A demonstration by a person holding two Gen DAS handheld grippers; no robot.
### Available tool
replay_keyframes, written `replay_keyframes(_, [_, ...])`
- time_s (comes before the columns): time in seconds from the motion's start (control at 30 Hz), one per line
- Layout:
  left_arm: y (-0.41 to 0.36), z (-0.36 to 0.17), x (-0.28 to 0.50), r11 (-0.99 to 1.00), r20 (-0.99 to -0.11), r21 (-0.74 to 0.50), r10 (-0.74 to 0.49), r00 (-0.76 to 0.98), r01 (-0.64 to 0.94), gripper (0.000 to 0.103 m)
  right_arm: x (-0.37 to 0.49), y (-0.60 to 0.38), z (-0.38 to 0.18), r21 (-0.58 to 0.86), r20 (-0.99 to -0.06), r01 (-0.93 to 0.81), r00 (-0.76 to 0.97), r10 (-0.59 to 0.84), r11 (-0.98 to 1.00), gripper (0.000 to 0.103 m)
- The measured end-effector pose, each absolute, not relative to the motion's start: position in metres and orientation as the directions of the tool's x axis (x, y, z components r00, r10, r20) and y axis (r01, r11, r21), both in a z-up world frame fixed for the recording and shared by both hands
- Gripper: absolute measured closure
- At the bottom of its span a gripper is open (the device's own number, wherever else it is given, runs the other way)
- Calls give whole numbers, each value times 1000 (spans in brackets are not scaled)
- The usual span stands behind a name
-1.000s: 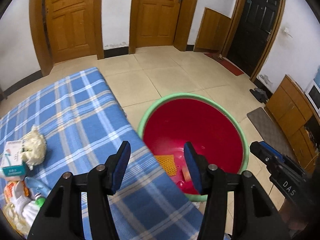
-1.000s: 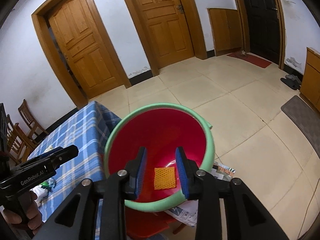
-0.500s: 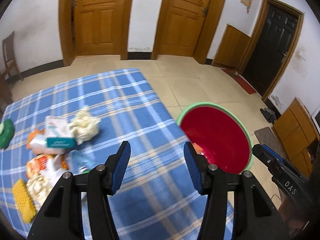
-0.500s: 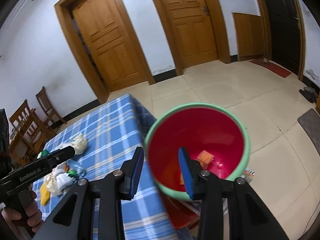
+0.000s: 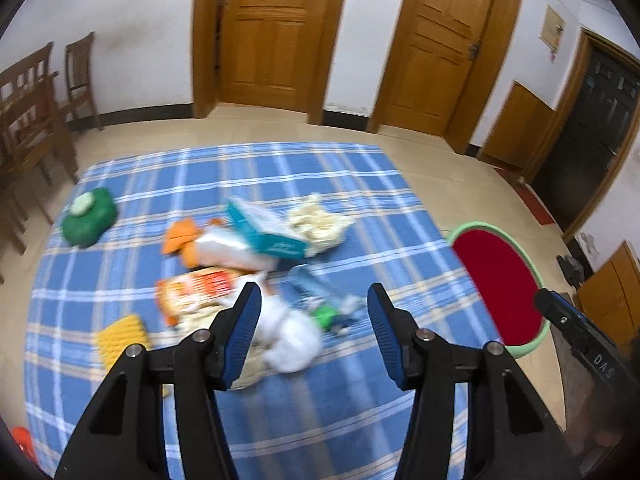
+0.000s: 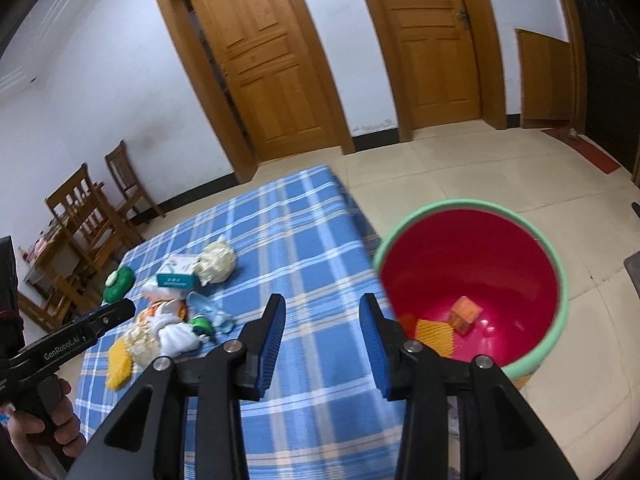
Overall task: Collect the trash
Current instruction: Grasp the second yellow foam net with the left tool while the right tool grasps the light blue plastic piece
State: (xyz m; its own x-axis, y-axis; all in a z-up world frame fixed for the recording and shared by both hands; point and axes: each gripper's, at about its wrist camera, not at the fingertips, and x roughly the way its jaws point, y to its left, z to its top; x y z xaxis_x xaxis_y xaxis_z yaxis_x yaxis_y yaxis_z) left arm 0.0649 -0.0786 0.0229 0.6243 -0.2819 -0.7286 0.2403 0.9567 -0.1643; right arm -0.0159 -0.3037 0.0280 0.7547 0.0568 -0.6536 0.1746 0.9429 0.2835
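Note:
A heap of trash lies on the blue checked tablecloth (image 5: 360,208): a teal and white box (image 5: 266,230), a crumpled cream wad (image 5: 320,222), an orange snack wrapper (image 5: 200,286), a white crumpled bag (image 5: 290,334), a yellow sponge (image 5: 120,338) and a green pouch (image 5: 88,216). My left gripper (image 5: 314,326) is open and empty, hovering just before the white bag. My right gripper (image 6: 322,338) is open and empty above the table's right edge. The red bin with a green rim (image 6: 472,272) stands beside the table and holds an orange carton (image 6: 464,314) and a yellow mesh piece (image 6: 436,334).
Wooden chairs (image 5: 32,120) stand left of the table. Wooden doors (image 5: 272,36) line the far wall and a dark door (image 5: 592,128) is at the right. The bin (image 5: 500,284) sits at the table's right side on the tiled floor.
Both grippers have swung left, away from the bin and toward the trash heap on the table. The left gripper now faces the heap. Both stay open and empty.

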Motion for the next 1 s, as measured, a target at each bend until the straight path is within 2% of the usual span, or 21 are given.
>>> replay_keyframes(0.3, [-12,5,63,986,-755,-143,-167,634,89,47,16,-260,11,291,-692,74,705,156,954,60])
replay_keyframes(0.6, [37,-25,66,990,-798,-134,-89,596,-32,47,47,-231,-12,284,-736,31,648,196,958,60])
replay_keyframes(0.9, [56,-53,73,987,-844,-136,-71,532,-84,47,68,-223,-26,280,-761,35,618,199,959,60])
replay_keyframes(1.0, [61,-61,74,981,-848,-174,-104,520,-87,46,74,-217,-30,280,-770,37,605,202,959,60])
